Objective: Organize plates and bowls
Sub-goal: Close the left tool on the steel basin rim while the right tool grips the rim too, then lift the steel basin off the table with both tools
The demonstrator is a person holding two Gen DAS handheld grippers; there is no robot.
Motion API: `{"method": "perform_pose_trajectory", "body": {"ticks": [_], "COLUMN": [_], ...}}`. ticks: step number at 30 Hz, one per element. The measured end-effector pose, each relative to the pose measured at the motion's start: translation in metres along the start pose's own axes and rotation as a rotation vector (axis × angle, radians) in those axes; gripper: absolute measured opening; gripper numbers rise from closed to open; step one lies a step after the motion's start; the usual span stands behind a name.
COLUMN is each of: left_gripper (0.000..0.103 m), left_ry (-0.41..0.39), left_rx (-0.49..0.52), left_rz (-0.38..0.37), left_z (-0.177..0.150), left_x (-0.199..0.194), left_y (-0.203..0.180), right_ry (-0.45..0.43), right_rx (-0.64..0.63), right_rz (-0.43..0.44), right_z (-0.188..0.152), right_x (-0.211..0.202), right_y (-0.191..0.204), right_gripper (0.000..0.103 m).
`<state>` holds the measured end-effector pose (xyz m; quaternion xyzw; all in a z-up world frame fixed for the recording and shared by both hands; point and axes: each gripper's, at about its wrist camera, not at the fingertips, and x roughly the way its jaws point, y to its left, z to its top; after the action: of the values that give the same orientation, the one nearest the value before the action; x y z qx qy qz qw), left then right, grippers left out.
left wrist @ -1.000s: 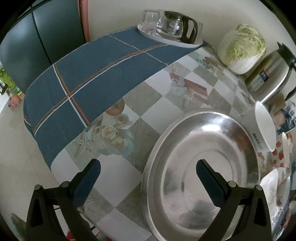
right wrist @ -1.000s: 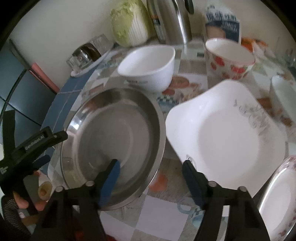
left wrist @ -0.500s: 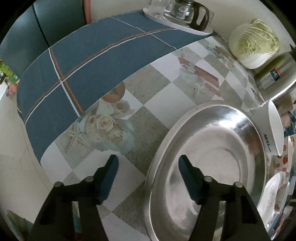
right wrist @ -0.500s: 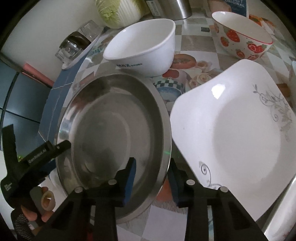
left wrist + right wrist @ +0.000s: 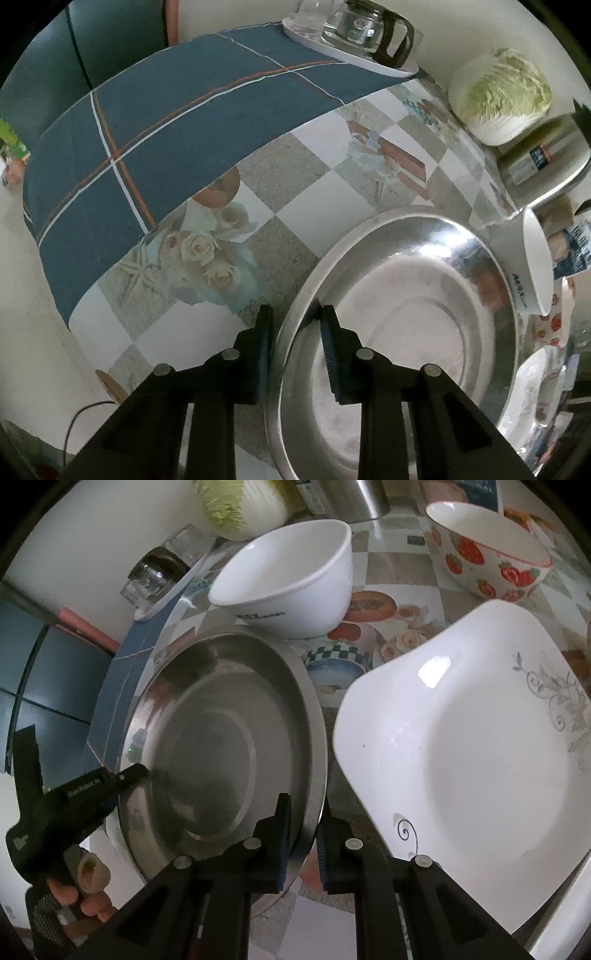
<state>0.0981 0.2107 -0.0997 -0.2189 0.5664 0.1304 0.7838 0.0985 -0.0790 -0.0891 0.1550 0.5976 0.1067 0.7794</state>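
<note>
Two grippers straddle the rim of the same steel basin, one on each side. The left gripper has its jaws nearly closed with the rim between them, one finger outside the wall, one inside. The right gripper does likewise at the near right edge; whether the pads already press the metal I cannot tell for certain, but both look clamped or nearly so.

To do this well, I would judge that both grips should bite fully past the rolled lip before any lift, and that the two hands should rise together and level, since thin polished steel may slip or tip if one side leads.

The basin is wide, shallow, round and shiny, empty, with a flat bottom and a flared rim. It sits on the worktop, touching or just beside the white bowl behind it and near the square white plate at its right. A strawberry bowl stands further back.
</note>
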Motion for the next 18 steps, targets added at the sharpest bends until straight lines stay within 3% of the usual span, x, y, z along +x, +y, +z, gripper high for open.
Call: {"method": "perform_pose_trajectory", "body": {"ticks": [7, 18], "left_gripper": [0.026, 0.026], "left_ry": [-0.031, -0.089], "left_rx": [0.002, 0.007], "left_rz": [-0.004, -0.07], "left_z": [-0.004, -0.021], "left_x": [-0.014, -0.054], "left_y": [0.002, 0.001], "right_ry": [-0.047, -0.118], "right_rx": [-0.073, -0.124], "right_rz": [0.001, 0.045], "right_z": [0.002, 0.002], "right_x": [-0.015, -0.047], "right_y": [0.016, 0.019], "right_gripper": [0.014, 0.015]}}
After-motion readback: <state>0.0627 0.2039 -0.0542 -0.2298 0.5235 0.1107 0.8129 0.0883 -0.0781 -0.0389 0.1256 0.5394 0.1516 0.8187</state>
